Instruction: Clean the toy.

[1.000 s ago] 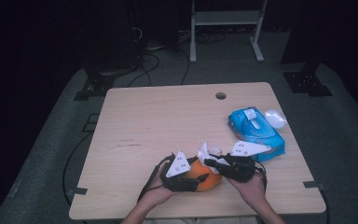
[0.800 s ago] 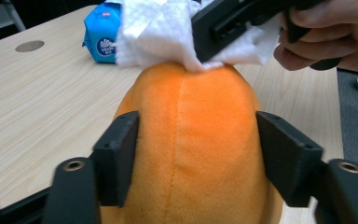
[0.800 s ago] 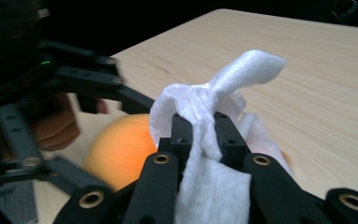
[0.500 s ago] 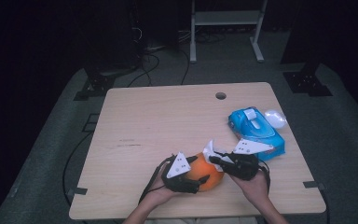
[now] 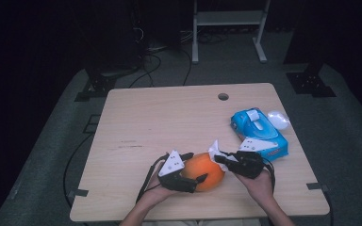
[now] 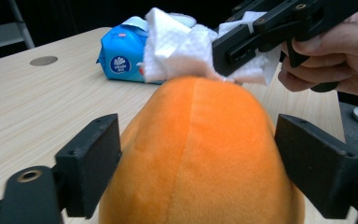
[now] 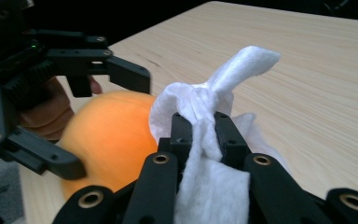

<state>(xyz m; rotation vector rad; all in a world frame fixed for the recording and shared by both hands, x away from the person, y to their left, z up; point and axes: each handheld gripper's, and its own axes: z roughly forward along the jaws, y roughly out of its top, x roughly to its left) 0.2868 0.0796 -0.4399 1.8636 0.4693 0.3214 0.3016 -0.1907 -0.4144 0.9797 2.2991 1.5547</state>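
Note:
An orange plush ball [image 5: 208,173] rests on the wooden table [image 5: 169,117] near its front edge. My left gripper [image 5: 195,167] straddles it, one jaw on either side. Its jaws have just been opening, and in the left gripper view the pads [image 6: 93,163] stand beside the ball [image 6: 200,154] without squeezing it. My right gripper [image 5: 220,160] is shut on a crumpled white wipe [image 5: 214,148]. The wipe [image 6: 177,46] lies against the top of the ball. From the right gripper view the wipe [image 7: 209,186] bunches up between the closed jaws of that gripper [image 7: 201,130].
A blue pack of wipes [image 5: 259,129] lies at the table's right side, just behind my right hand. A small white object [image 5: 278,120] sits beside it at the edge. There is a round cable hole [image 5: 223,96] in the far part of the tabletop.
The left gripper's jaws have spread wider around the orange ball. The right gripper has shifted slightly, with the wipe still on the ball's top.

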